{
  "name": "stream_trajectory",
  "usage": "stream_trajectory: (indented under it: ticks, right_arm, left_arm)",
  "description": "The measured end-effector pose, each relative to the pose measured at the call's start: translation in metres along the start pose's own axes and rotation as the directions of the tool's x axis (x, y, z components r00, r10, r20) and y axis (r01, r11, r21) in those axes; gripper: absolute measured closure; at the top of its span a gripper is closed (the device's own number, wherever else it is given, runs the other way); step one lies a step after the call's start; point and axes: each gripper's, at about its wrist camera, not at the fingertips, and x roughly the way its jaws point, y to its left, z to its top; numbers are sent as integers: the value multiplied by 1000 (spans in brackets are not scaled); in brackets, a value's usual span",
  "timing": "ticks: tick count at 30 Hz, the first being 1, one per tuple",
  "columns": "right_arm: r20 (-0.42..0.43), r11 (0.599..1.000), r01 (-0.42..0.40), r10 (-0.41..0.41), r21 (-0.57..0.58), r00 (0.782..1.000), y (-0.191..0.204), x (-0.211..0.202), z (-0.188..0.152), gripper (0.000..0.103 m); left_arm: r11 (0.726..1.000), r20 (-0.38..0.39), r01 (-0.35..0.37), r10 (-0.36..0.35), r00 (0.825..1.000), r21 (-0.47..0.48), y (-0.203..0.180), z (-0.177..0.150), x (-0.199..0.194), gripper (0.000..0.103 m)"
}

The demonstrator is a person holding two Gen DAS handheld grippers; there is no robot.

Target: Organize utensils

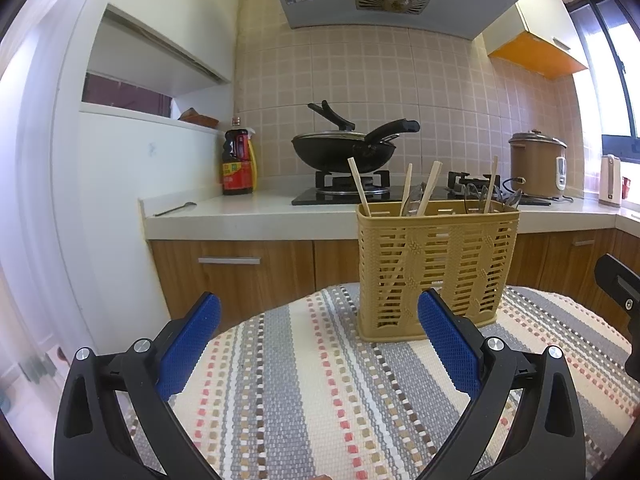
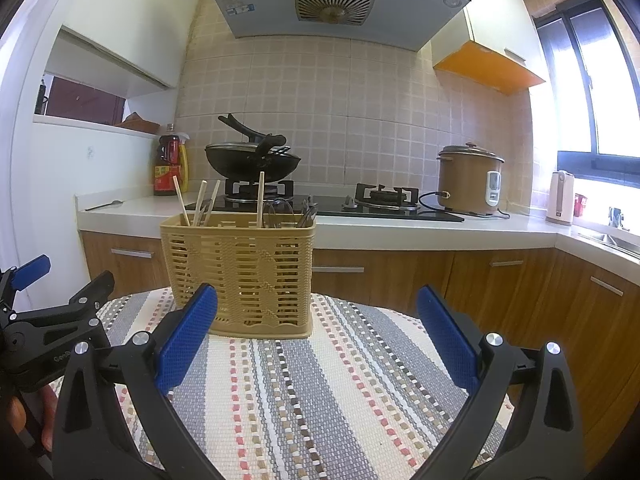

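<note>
A tan slotted utensil basket [image 1: 436, 268] stands upright on the striped cloth [image 1: 312, 392] at the far side of the table; it also shows in the right wrist view [image 2: 240, 272]. Several wooden chopsticks [image 1: 359, 186] and metal utensils [image 1: 476, 198] stick up out of it. My left gripper [image 1: 320, 312] is open and empty, just short of the basket. My right gripper [image 2: 318, 308] is open and empty, to the right of the basket's front. The left gripper [image 2: 52, 312] shows at the right view's left edge.
Behind the table runs a kitchen counter [image 1: 256, 212] with a gas hob, a black wok [image 1: 340, 148], a soy sauce bottle [image 1: 238, 162], a rice cooker [image 2: 470, 180] and a lone spoon [image 1: 176, 209]. Wooden cabinets stand below it.
</note>
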Motion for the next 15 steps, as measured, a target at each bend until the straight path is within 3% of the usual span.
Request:
stream_trajectory:
  ticks: [15]
  right_arm:
    - [1, 1000, 1, -1, 3, 1000, -1, 0, 1, 8]
  left_arm:
    - [1000, -17, -11, 11, 1000, -15, 4, 0, 2, 8]
